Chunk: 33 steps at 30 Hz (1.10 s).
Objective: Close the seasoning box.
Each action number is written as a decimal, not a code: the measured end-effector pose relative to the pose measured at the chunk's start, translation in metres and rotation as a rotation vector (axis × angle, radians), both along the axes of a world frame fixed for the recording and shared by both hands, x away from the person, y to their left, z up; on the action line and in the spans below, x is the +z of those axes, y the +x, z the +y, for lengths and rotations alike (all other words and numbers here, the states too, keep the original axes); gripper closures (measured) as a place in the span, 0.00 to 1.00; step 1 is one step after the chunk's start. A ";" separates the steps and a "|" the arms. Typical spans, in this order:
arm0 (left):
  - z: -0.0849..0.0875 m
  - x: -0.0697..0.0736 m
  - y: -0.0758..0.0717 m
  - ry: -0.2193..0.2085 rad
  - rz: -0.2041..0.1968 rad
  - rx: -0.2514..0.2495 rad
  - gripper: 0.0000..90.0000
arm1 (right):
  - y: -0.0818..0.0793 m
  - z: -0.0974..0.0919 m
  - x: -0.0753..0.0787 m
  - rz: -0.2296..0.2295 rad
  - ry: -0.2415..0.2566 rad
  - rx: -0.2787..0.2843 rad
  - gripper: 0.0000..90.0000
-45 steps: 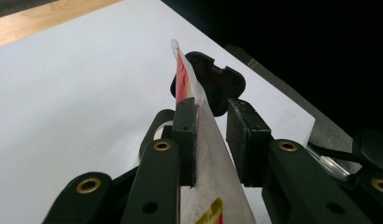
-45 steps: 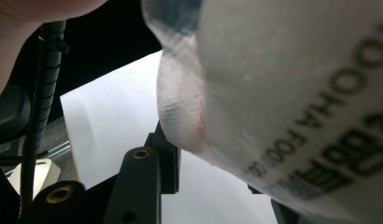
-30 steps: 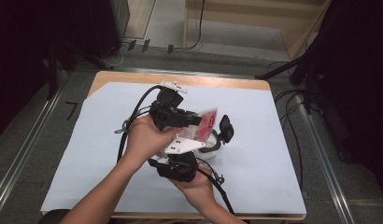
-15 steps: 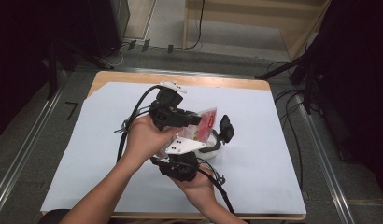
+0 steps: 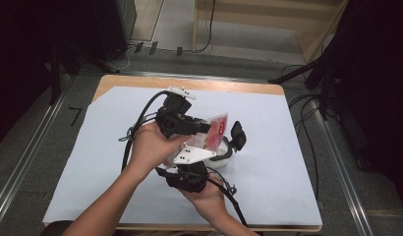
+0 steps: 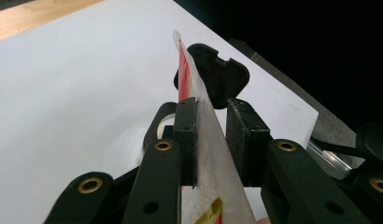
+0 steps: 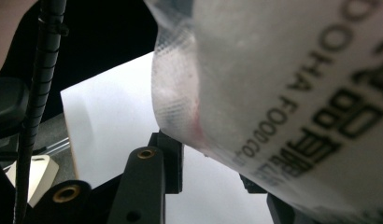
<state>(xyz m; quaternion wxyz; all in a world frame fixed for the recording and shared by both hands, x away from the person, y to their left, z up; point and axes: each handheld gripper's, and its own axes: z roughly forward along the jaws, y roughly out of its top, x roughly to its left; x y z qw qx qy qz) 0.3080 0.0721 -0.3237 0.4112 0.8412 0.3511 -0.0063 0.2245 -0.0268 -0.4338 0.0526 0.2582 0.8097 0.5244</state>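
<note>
The left gripper [image 5: 205, 127] is pinching a red-and-white food packet [image 5: 215, 132] by its edge, jaws closed on the film, holding it above a white bowl [image 5: 222, 156] on the table [image 5: 298, 147]. The right gripper [image 7: 203, 186] is working at the packet's lower end, but I cannot tell how its jaws stand. Judging from this, the packet is lifted and positioned, while opening and emptying it are left.

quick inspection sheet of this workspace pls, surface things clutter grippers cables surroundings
surface: white sheet over a wooden table
job's things: red-and-clear food packet held above a white bowl
clutter: black lid-like piece beside the bowl
grippers: left gripper pinching the packet's edge; right gripper at the packet's lower part, grip hidden
cables: black cables trailing from both grippers
surroundings: grey floor, metal rails, wooden frame behind
</note>
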 end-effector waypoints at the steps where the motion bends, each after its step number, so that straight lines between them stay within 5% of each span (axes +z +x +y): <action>1: 0.000 -0.001 0.000 -0.008 0.007 0.000 0.83 | 0.000 0.000 -0.001 -0.002 -0.003 -0.001 0.73; 22: 0.009 -0.007 -0.001 0.046 0.105 -0.037 0.82 | -0.009 0.008 -0.020 -0.042 -0.025 0.058 0.59; 33: 0.009 -0.014 0.001 0.073 0.145 -0.048 0.81 | -0.012 0.011 -0.034 -0.025 -0.055 0.066 0.58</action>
